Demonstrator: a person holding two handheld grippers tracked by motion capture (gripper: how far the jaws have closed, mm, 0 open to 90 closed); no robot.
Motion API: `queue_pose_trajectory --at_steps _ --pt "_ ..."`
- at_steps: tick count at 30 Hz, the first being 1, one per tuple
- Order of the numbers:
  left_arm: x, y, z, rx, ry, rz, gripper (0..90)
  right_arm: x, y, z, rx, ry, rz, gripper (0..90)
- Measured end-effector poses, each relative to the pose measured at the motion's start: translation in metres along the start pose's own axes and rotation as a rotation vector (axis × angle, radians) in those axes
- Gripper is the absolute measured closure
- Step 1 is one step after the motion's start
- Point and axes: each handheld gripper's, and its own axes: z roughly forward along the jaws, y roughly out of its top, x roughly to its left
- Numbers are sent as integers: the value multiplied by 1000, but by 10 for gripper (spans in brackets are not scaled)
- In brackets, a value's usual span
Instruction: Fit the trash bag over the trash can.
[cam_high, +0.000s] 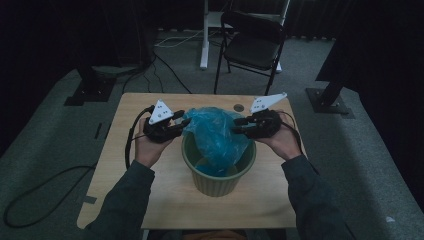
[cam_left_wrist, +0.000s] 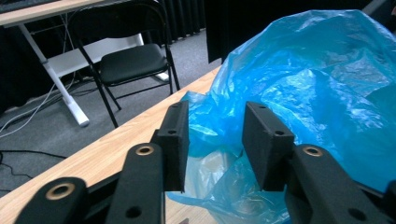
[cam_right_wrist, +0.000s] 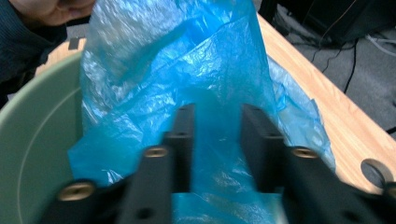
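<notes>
A crinkled blue plastic bag (cam_high: 216, 136) rises from the pale green ribbed plastic bin (cam_high: 218, 181), between both grippers. Left gripper (cam_left_wrist: 215, 140) and right gripper (cam_right_wrist: 215, 140) stand open, film between jaws, unpinched. No writing is legible.

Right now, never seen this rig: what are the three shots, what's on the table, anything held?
No robot here: a person holds hand-operated tongs, the left tongs and the right tongs. The high view looks down from above the person's side. The other two views come from cameras riding on each set of tongs, looking along the black jaws. On the wooden table stands a green bin with a blue plastic bag partly inside, its top bunched above the rim. Both sets of jaws stand apart with bag film between or just ahead of them; whether either pinches the film I cannot tell. A folding chair stands behind.
</notes>
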Motion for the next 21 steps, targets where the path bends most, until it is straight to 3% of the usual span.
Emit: queue_pose_trajectory --at_steps 2,5,10,16,17,18,19,21 --pt "-1 0 -1 2 -8 12 650 0 -1 0 3 2 1 802" --pt "-4 0 -3 -8 -21 25 754 3 -5 -3 18 -4 -9 897" --pt "-6 1 -6 -9 -47 29 855 4 -11 -9 23 -17 -13 900" --pt "-9 0 -10 -6 -60 38 869 4 -18 -15 20 -24 -6 900" --pt "-9 -1 -10 -6 -59 40 867 4 -17 -17 7 -15 0 815" --pt "-9 -1 -10 -6 -59 40 863 4 -17 -17 7 -15 0 815" --pt "-10 -1 -10 -5 -57 41 858 2 -12 -16 -12 -4 17 659" --pt "-11 -1 -9 -6 -56 40 851 1 -7 -13 -22 -13 20 604"
